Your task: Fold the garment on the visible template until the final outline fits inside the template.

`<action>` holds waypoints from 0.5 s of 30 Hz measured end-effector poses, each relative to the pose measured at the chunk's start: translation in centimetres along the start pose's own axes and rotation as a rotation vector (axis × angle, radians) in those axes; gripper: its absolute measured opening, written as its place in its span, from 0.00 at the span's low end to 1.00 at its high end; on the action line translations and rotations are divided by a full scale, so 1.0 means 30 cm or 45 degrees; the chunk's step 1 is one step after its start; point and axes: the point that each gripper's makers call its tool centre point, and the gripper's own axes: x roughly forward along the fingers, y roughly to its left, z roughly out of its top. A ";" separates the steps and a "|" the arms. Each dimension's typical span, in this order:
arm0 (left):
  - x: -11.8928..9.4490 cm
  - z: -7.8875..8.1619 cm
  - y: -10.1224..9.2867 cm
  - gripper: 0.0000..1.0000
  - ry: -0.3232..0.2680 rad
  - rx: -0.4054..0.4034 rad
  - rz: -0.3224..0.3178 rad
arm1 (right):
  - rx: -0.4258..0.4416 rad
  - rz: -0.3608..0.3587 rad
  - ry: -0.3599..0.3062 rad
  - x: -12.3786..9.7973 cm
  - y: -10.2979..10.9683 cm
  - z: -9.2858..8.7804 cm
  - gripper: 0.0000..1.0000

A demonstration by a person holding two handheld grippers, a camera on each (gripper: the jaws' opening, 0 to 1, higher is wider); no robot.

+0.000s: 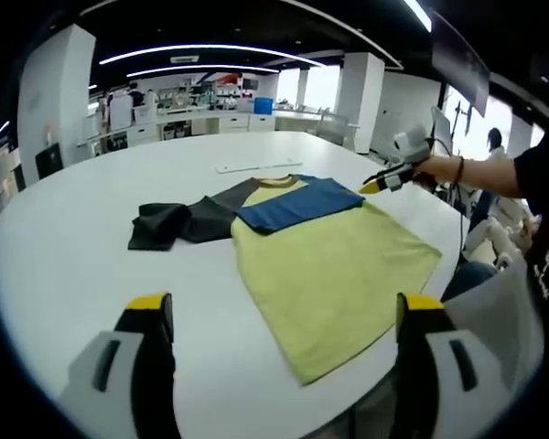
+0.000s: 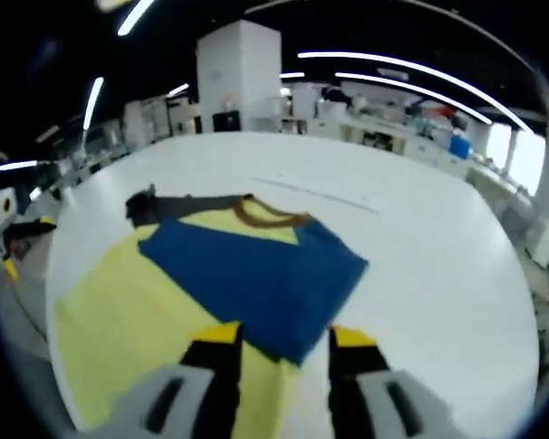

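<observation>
T-shirt (image 1: 334, 274) lies flat on white table (image 1: 73, 229), yellow body, brown collar (image 2: 267, 218). Blue sleeve (image 2: 256, 279) already folded in over chest; dark sleeve (image 1: 178, 222) spread out on far side of shirt from R gripper. No template outline discernible.

Handling (est.): light, limp knit; will drape and drag, prob. creases if pulled fast. Best grip: dark sleeve cuff or hem corners.

L gripper (image 1: 284, 315) just off hem, jaws wide apart, empty. R gripper (image 2: 276, 343) at blue sleeve edge, jaws apart, nothing clamped.
</observation>
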 end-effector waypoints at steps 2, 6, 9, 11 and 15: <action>-0.001 -0.002 0.002 0.99 0.002 -0.003 0.002 | -0.006 -0.009 0.014 0.000 -0.016 -0.017 0.25; 0.000 -0.008 0.004 0.99 0.012 -0.004 0.004 | -0.020 -0.024 0.053 -0.008 -0.024 -0.048 0.15; 0.002 -0.010 0.006 0.99 0.015 -0.006 0.003 | -0.030 -0.022 0.073 -0.008 -0.017 -0.065 0.13; 0.004 -0.010 0.006 0.99 0.018 -0.006 0.003 | -0.036 -0.017 0.080 0.001 -0.019 -0.079 0.12; 0.009 -0.010 0.003 0.99 0.025 -0.005 0.002 | 0.000 -0.010 0.080 0.013 -0.021 -0.088 0.10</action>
